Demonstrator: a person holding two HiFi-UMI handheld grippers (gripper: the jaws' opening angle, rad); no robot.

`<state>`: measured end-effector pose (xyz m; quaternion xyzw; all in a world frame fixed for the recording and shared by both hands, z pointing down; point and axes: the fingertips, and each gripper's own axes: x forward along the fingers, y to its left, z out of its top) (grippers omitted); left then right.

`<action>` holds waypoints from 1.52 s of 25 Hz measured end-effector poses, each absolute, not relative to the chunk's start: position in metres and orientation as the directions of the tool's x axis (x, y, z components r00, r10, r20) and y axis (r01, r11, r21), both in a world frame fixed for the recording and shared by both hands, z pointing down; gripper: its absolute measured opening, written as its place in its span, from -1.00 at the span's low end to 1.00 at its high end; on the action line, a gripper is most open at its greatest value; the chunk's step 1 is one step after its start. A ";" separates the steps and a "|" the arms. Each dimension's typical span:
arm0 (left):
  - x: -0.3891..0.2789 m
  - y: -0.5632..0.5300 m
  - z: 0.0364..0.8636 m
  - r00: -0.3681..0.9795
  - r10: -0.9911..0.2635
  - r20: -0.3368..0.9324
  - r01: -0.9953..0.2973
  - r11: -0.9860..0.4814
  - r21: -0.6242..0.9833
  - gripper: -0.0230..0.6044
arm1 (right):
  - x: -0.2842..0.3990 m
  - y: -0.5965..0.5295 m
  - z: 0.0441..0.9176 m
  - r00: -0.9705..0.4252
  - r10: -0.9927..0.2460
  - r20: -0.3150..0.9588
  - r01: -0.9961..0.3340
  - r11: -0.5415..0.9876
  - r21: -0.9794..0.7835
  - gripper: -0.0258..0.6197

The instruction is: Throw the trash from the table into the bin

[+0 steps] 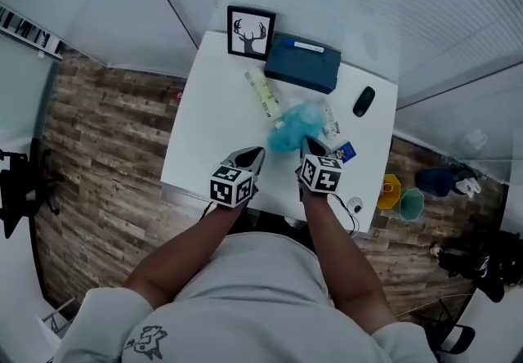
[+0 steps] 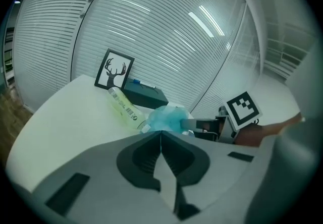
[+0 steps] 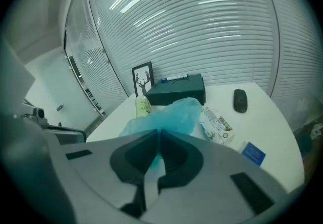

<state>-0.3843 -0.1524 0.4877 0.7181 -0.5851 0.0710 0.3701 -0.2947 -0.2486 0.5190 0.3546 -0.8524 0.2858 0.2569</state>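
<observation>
A crumpled blue plastic bag (image 1: 296,126) hangs just above the white table (image 1: 204,124), and my right gripper (image 1: 309,143) is shut on its near edge. In the right gripper view the bag (image 3: 171,115) bulges out from the closed jaws of the right gripper (image 3: 159,132). My left gripper (image 1: 257,153) is to the left of the bag, shut with nothing in it; in its own view the left gripper (image 2: 160,134) has its jaws together just short of the bag (image 2: 166,118). A pale green bottle (image 1: 265,96) lies beyond the bag. A printed wrapper (image 1: 330,121) lies to the bag's right.
A dark blue box (image 1: 302,64) and a framed deer picture (image 1: 250,33) stand at the table's far edge. A black mouse (image 1: 364,100) and a small blue card (image 1: 345,152) lie at the right. A yellow container (image 1: 391,191) and a teal one (image 1: 410,204) sit on the floor, right of the table.
</observation>
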 end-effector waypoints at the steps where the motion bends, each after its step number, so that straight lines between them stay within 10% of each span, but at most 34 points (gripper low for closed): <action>1: -0.386 -0.151 0.483 0.311 -0.790 0.528 -0.893 -0.053 0.447 -0.90 | -0.293 -0.246 0.513 -0.613 -0.473 0.633 -0.758 0.578 -0.302 -0.89; 38: -0.276 -0.110 0.416 0.651 -0.636 0.415 -0.757 -0.507 0.411 -0.90 | -0.129 -0.123 0.435 -0.363 -0.760 0.539 -0.929 0.250 -0.273 -0.89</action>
